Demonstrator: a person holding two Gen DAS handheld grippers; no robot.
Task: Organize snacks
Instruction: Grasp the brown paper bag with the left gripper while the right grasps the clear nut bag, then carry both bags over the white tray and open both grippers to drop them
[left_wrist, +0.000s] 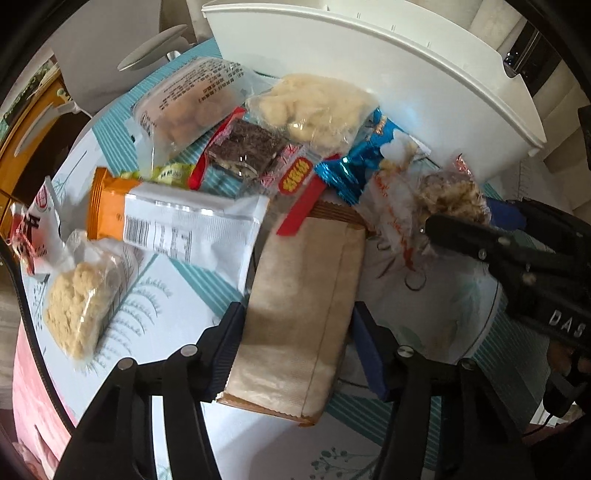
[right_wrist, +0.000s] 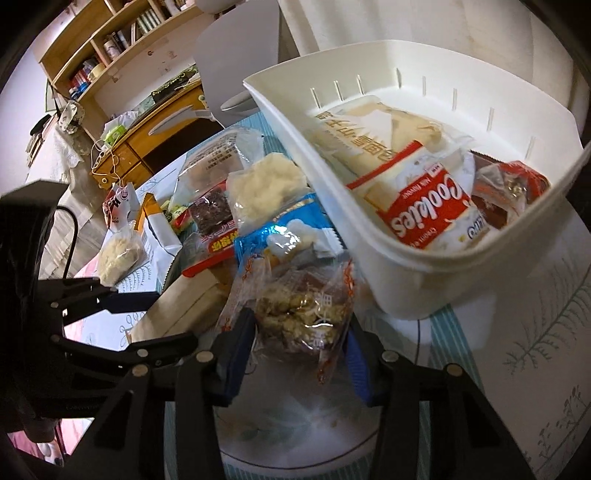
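i have the left hand-held gripper (left_wrist: 295, 347) clamped on the tan pack (left_wrist: 303, 314) and the right hand-held gripper (right_wrist: 301, 358) closed around the nut bag (right_wrist: 303, 314), both low on the tabletop (right_wrist: 535, 332) beside the white bin (right_wrist: 424, 266), probably ready to lift in.

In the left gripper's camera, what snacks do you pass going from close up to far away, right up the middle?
Brown paper packet between the gripper's fingers → red-edged wrapper with a yellow label → dark chocolate bar → pale crumbly snack bag → white bin.
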